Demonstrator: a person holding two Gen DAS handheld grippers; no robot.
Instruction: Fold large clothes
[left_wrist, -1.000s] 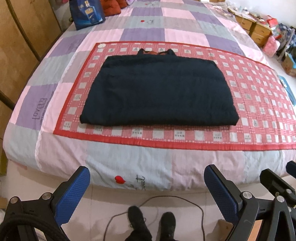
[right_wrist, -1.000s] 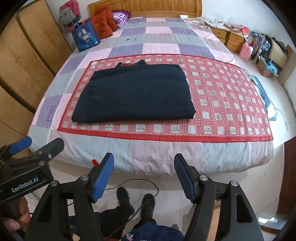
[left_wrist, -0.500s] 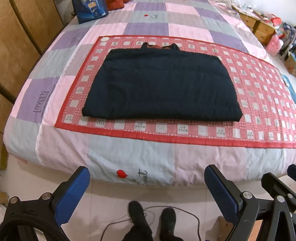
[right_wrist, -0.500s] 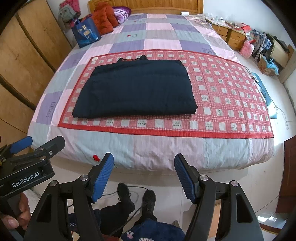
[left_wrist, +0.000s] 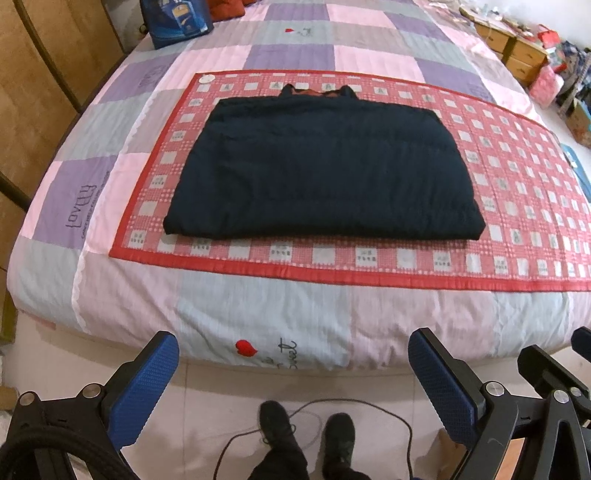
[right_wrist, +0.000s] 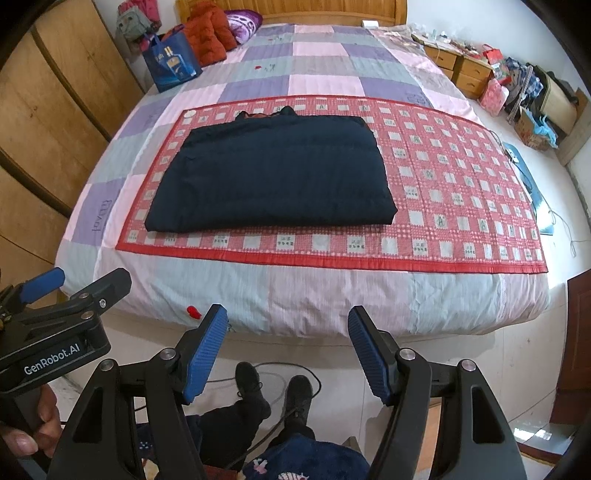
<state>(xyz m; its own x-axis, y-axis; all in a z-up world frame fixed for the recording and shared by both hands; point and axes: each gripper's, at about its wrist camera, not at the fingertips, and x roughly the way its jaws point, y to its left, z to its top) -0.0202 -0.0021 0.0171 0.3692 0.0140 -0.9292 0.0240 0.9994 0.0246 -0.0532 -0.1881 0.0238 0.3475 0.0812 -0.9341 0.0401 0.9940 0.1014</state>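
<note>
On your far left, a wooden wardrobe (right_wrist: 48, 122) lines the wall beside the bed, and a blue shopping bag (right_wrist: 170, 63) stands at the bed's far left corner, next to an orange padded jacket (right_wrist: 207, 37). Your left gripper (left_wrist: 293, 391) hangs off the bed's near edge, above the pale tiled floor (left_wrist: 221, 398), its blue textured fingers (left_wrist: 146, 387) spread wide and holding nothing. The dark navy padded garment (left_wrist: 321, 173), folded into a flat rectangle, lies on the left half of the red checked mat (left_wrist: 517, 184), its collar pointing to the far edge. The mat is spread across the pink, purple and grey patchwork quilt (left_wrist: 258, 306) covering the bed. Your black shoes (left_wrist: 277, 428) stand on the floor between the grippers' views, with a dark cable (left_wrist: 402, 428) looping around them. Your right gripper (right_wrist: 288, 354) also hangs short of the bed's near edge, blue fingers (right_wrist: 367, 354) apart and empty. To the right, wooden bedside drawers (right_wrist: 461, 66) and a clutter of bags sit by the far wall.
</note>
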